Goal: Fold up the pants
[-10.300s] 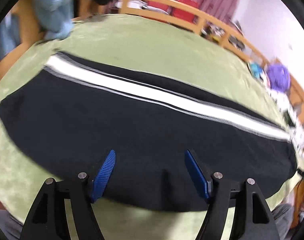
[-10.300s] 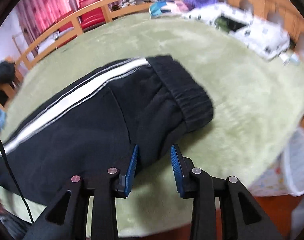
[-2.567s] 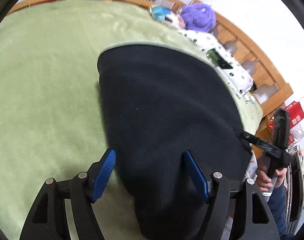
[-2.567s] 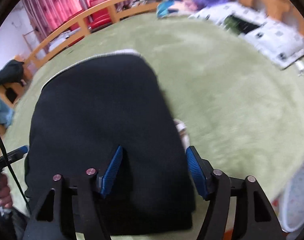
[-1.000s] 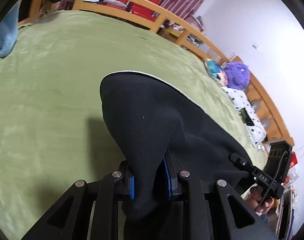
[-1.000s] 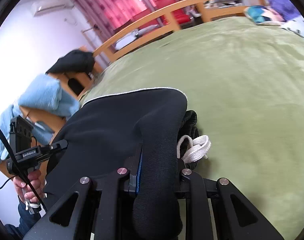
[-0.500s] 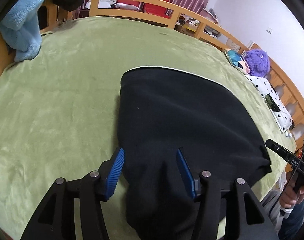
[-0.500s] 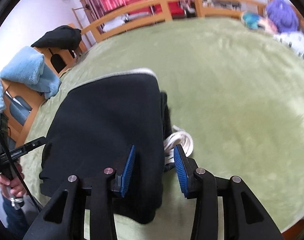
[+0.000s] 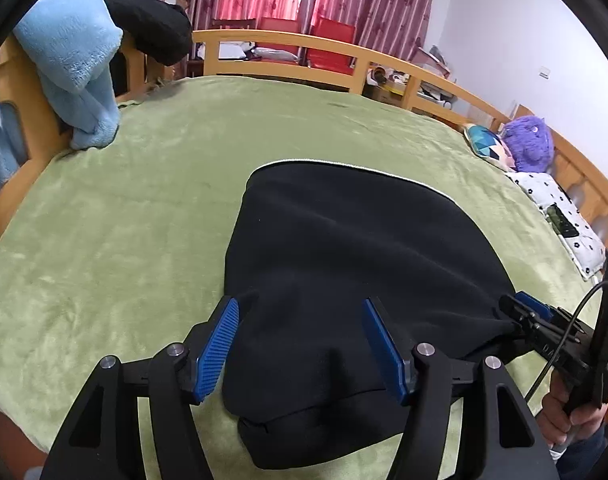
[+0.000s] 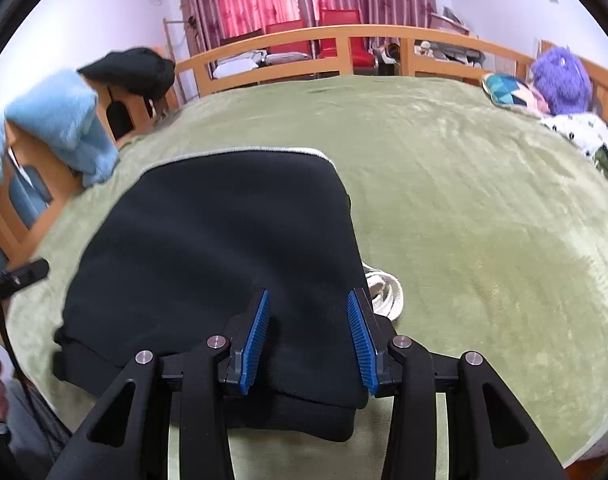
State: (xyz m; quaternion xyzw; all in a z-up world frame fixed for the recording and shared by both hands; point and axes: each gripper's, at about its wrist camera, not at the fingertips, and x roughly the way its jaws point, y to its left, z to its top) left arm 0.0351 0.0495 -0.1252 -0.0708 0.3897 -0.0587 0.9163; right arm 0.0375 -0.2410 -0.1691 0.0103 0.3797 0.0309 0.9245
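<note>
Since a second ago both grippers have let go. Left view: left gripper (image 9: 300,346), jaws wide, over folded black fleece pants (image 9: 356,256) on the green bed blanket (image 9: 116,220), running away from camera. Right view: right gripper (image 10: 309,334), jaws apart, over the near edge; white drawstring (image 10: 384,290) pokes out right.

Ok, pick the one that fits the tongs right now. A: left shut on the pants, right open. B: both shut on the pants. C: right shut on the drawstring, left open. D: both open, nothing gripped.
D: the left tongs and the right tongs both stand with blue pads spread wide over the folded black pants, pinching no cloth.
</note>
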